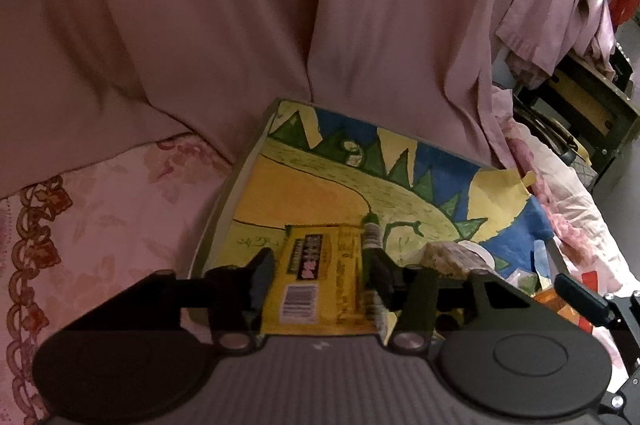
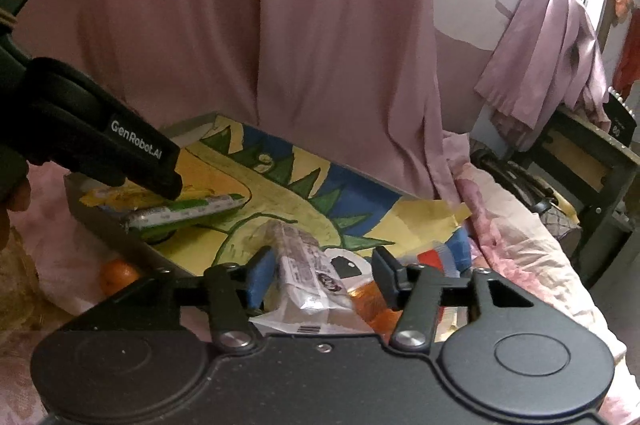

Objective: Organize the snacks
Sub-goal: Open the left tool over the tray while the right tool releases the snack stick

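Note:
A flat yellow snack packet (image 1: 308, 277) and a slim green-and-white bar packet (image 1: 371, 237) lie on a painted tray (image 1: 216, 225), between the fingers of my left gripper (image 1: 320, 261). Its jaws stand open and neither pad presses on the packets. In the right wrist view, one finger (image 2: 160, 165) of that gripper hangs over the same green-and-white packet (image 2: 188, 211) at the tray's (image 2: 104, 225) left end. My right gripper (image 2: 322, 265) is open around a white printed packet (image 2: 308, 273), with a gap on each side.
Orange wrappers (image 2: 368, 301) and other packets pile at the tray's near right corner, and a clear-wrapped snack (image 1: 452, 257) lies there too. An orange fruit (image 2: 118, 275) sits on the pink floral bedding (image 1: 120, 209). A pink curtain (image 1: 280, 5) hangs behind, with a wooden frame (image 2: 592, 161) to the right.

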